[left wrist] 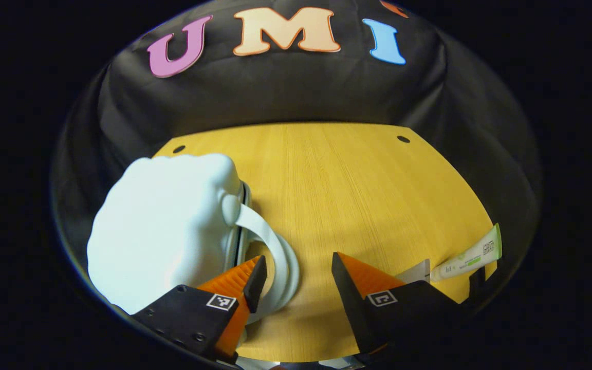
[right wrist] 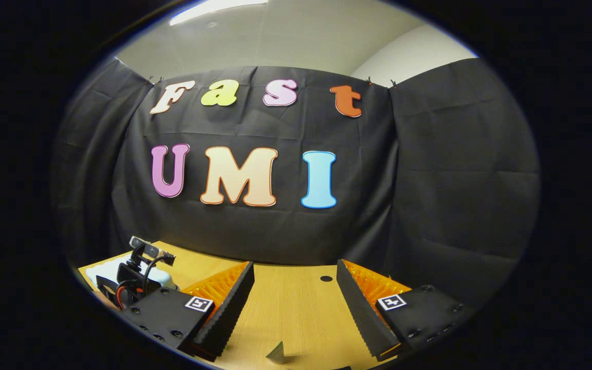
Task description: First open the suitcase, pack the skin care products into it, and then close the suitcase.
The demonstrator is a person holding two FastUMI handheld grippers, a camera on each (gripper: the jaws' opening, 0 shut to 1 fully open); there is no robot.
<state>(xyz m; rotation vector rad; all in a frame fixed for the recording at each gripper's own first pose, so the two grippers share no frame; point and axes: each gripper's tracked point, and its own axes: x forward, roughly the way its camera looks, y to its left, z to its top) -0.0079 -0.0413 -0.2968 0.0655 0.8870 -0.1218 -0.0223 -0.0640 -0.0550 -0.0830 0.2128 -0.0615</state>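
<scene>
**Left fingers spread beside the suitcase handle**

In the left gripper view, the left gripper [left wrist: 296,277] hangs with its fingers wide apart and nothing between them. The pale suitcase [left wrist: 157,231] lies closed on the yellow table [left wrist: 357,195], to the left of the fingers; its looped handle [left wrist: 275,257] curves just behind one fingertip. A skin care tube [left wrist: 468,256] lies flat beyond the other finger. In the right gripper view, the right gripper [right wrist: 293,280] is also spread wide and empty above the table, with the suitcase [right wrist: 116,268] far off to its left.
</scene>
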